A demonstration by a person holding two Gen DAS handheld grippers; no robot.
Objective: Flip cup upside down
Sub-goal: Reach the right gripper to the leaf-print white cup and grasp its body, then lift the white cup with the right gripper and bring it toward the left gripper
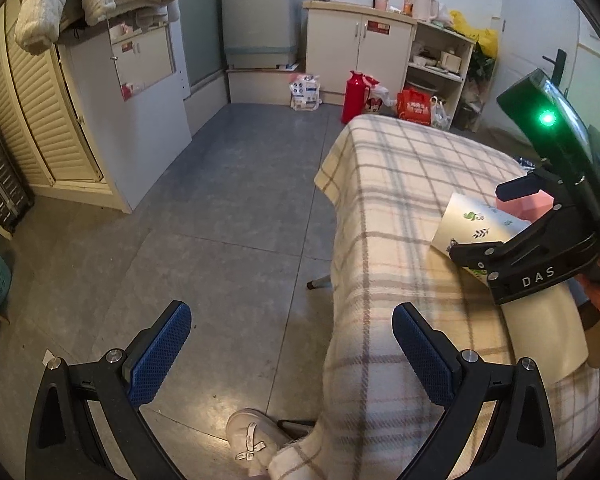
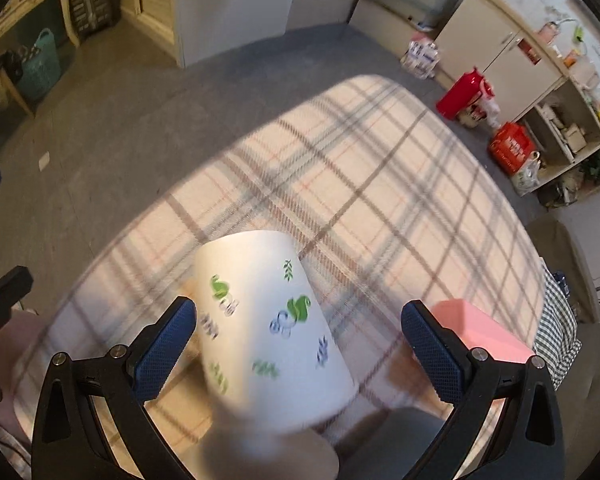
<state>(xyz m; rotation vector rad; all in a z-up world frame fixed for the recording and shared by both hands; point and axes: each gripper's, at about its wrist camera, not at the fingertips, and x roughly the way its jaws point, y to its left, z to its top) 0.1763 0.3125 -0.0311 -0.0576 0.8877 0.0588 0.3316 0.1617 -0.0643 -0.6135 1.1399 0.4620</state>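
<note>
A white paper cup (image 2: pixel 266 330) with green and blue leaf prints is between my right gripper's (image 2: pixel 300 344) fingers, tilted and blurred, its narrow base pointing away over the plaid tablecloth (image 2: pixel 360 184). The jaws stand wide; the left pad (image 2: pixel 166 350) touches the cup, the right pad is apart from it. In the left wrist view the cup (image 1: pixel 474 226) shows at the right, beside the right gripper's black body. My left gripper (image 1: pixel 292 354) is open and empty, at the table's left edge over the floor.
A pink box (image 2: pixel 480 330) lies on the table by the right finger. The plaid-covered table (image 1: pixel 400 208) drops off to grey floor on the left. A red thermos (image 1: pixel 354 96), bags and cabinets stand at the far wall. A slipper (image 1: pixel 252 436) is below the table edge.
</note>
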